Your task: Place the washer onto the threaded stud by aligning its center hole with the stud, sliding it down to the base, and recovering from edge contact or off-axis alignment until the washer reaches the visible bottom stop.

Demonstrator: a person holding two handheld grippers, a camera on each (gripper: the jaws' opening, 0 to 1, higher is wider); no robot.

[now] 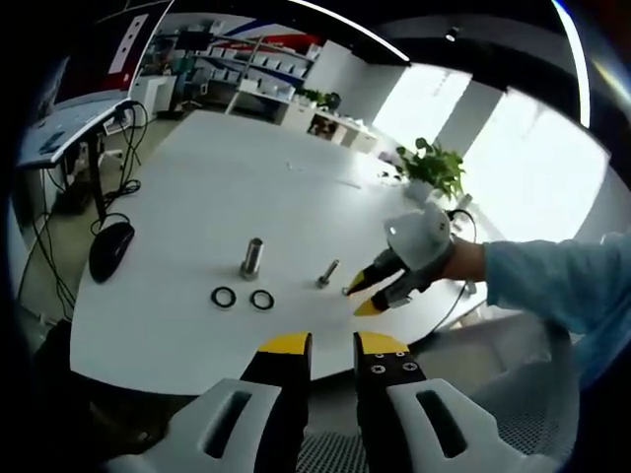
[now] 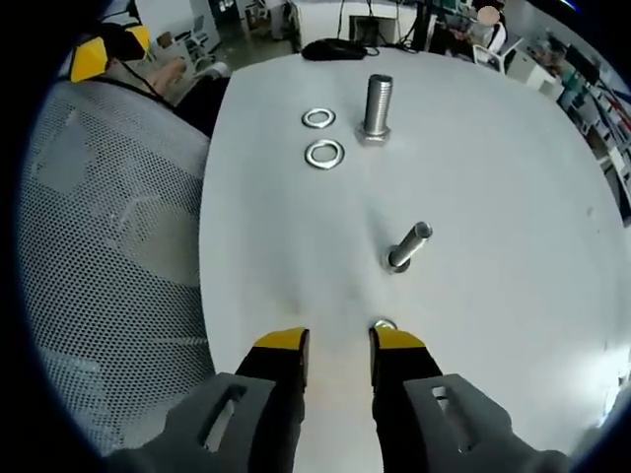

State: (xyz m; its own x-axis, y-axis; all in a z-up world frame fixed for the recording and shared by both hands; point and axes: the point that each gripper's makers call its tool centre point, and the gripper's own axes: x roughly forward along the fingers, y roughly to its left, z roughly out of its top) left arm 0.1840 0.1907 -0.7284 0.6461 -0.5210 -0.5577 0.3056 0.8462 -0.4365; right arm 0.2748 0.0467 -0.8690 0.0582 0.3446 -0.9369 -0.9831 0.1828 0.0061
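Just past the right gripper (image 2: 338, 343) fingertips, parted and empty, small washer (image 2: 384, 324) touches the right tip; slim stud (image 2: 408, 245) stands beyond. Left gripper (image 1: 333, 345) parted, empty.

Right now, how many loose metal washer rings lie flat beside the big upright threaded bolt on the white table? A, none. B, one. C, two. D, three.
C: two flat metal washer rings lie side by side on the white table, next to the big upright threaded steel bolt.
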